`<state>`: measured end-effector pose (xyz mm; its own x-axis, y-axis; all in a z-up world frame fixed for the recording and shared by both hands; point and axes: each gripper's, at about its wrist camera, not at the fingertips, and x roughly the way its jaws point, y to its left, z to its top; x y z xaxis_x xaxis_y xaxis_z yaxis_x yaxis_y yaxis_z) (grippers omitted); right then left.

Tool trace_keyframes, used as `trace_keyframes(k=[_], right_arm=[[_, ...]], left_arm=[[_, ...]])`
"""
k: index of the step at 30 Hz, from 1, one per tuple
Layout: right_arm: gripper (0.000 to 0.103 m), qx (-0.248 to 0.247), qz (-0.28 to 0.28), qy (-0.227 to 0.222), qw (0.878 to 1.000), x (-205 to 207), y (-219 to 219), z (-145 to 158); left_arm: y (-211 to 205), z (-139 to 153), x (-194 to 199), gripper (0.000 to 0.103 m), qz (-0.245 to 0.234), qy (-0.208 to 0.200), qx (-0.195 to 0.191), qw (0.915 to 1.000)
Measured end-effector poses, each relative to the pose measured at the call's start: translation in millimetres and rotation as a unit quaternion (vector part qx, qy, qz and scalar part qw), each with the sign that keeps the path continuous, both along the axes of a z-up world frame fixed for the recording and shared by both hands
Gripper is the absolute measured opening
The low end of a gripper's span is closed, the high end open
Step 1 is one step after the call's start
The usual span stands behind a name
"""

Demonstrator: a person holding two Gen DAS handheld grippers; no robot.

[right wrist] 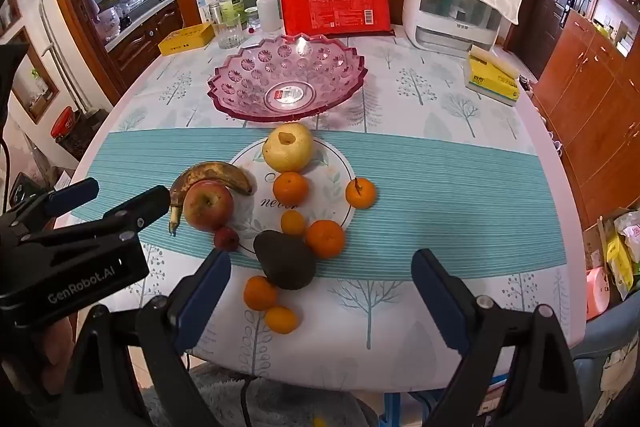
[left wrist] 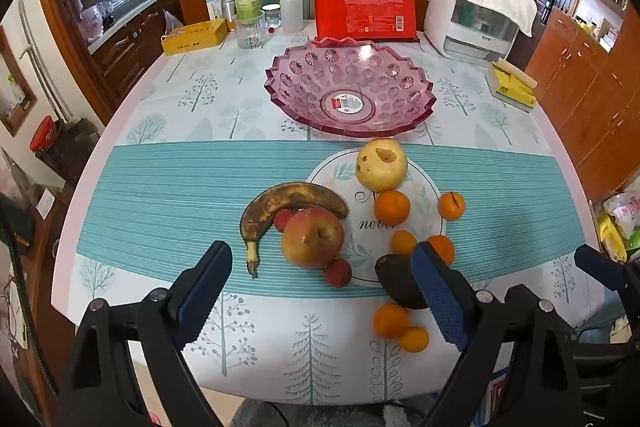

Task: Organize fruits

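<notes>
Both tongs stand apart, holding nothing. Left tongs [left wrist: 322, 287] hover nearest the apple [left wrist: 313, 238] and the banana [left wrist: 280, 205], whose long axis curves leftward. Right tongs [right wrist: 320, 287] face the avocado [right wrist: 285, 259]. The empty bowl [left wrist: 350, 89] lies beyond, on the tabletop [left wrist: 160, 167].

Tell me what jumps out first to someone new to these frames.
The empty pink bowl at mid-table, with loose fruit before it: pear, browned banana curled around an apple, dark avocado and several oranges. Both claws, left and right, hang open over the near edge.
</notes>
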<state>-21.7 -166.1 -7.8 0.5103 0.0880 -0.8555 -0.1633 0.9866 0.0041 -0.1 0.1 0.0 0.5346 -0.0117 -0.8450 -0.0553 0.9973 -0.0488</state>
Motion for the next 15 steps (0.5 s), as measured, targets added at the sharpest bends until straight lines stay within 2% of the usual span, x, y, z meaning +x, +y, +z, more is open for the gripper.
trace_keyframes(k=[15], right_arm=[[0.093, 0.006, 0.000, -0.002, 1.000, -1.1, -2.0, 1.4]], left_arm=[[1.8, -6.0, -6.6, 0.090, 0.002, 0.007, 0.007, 0.9999]])
